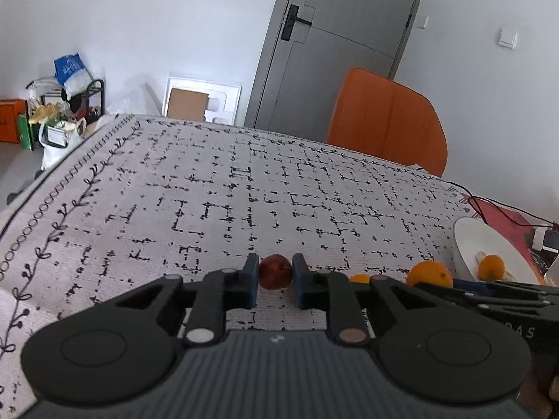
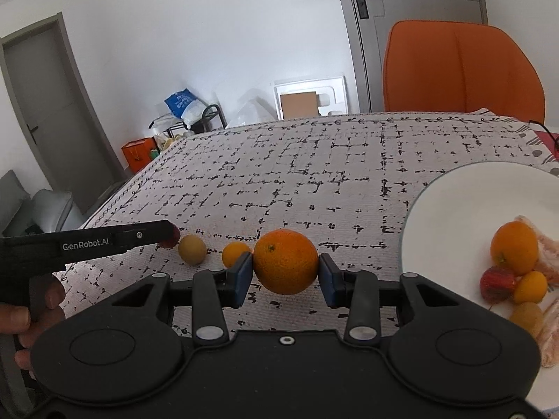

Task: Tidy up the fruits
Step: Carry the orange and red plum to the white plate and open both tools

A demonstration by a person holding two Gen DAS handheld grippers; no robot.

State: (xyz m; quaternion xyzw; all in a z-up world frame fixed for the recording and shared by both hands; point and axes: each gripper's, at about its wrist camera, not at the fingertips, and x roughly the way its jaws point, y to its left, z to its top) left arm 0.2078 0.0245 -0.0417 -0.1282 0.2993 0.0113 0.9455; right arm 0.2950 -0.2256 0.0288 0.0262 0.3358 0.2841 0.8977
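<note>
Gripping two fruits at once: left tongs (image 1: 275, 281) are pinching the red apple (image 1: 275, 271), right tongs (image 2: 284, 274) are clamping the big orange (image 2: 285, 261), both low over the desk (image 2: 314, 174). Next move, I'm guessing: carrying each to the white plate (image 2: 450, 202), already holding fruit.

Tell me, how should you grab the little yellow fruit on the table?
Grip the yellow fruit across its round middle, one finger on each side, coming in low from the near edge. It is a small ball resting on the cloth, with a small orange close on its right, so keep the fingers narrow.
</note>
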